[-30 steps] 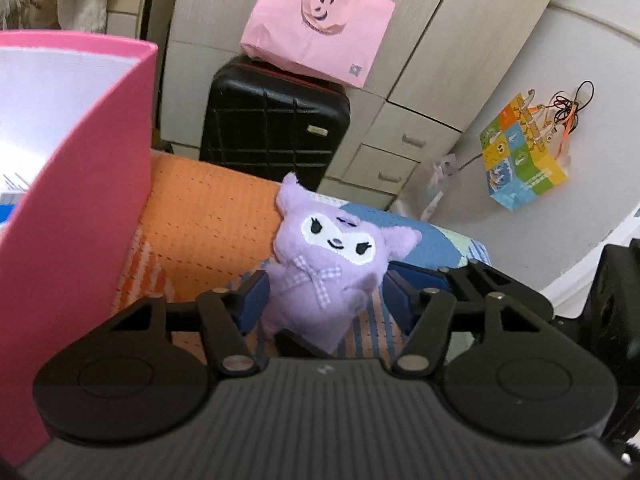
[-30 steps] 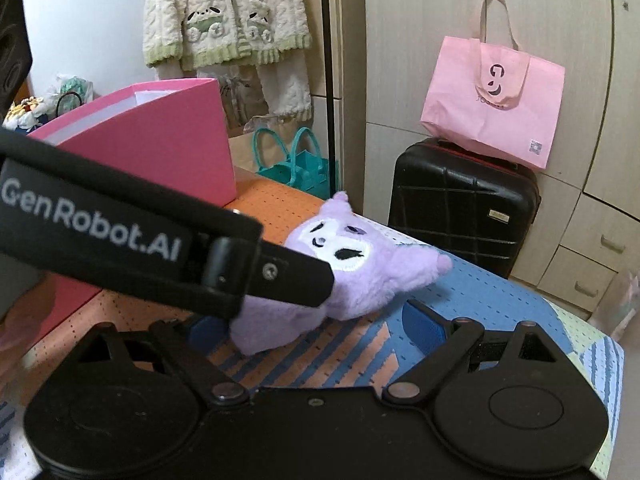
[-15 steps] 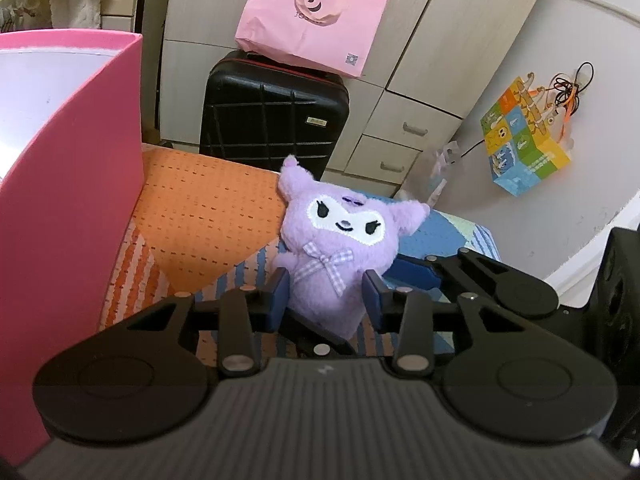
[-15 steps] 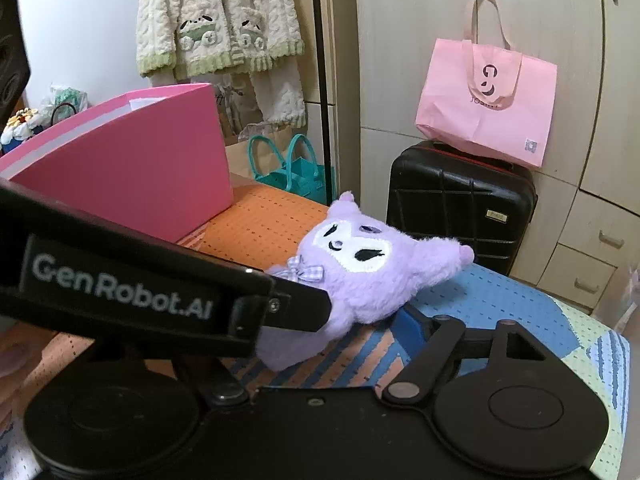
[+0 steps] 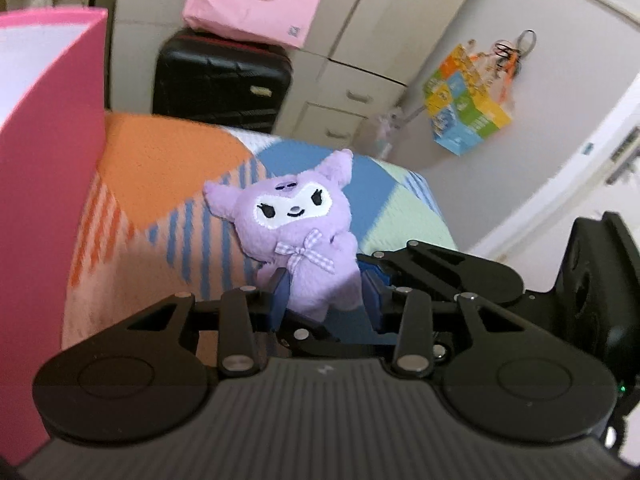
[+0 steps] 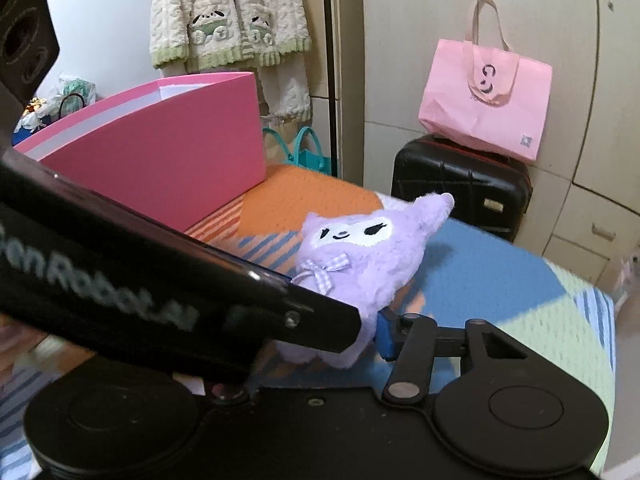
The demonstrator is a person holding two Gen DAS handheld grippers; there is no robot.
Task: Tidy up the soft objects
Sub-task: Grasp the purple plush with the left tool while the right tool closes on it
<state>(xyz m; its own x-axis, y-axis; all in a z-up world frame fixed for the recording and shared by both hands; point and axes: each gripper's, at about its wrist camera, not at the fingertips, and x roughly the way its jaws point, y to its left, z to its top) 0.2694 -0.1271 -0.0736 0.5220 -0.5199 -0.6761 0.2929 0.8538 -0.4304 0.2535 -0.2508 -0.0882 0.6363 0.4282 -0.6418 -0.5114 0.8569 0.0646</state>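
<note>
The left hand-held gripper [image 5: 324,294] clamps its blue pads on the lower body of the fluffy purple plush toy with a gingham bow [image 5: 298,232], above the patchwork-covered tabletop [image 5: 168,168] beside a tall pink cardboard box [image 5: 44,184]. The right hand-held gripper [image 6: 360,340] has just been closing around the same toy; its one visible blue pad [image 6: 385,336] meets the fur, the other being hidden, so a firm hold cannot be told.

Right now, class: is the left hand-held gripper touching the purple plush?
Touching. The left wrist view shows the left hand-held gripper with both blue pads pressed into the plush body.
</note>
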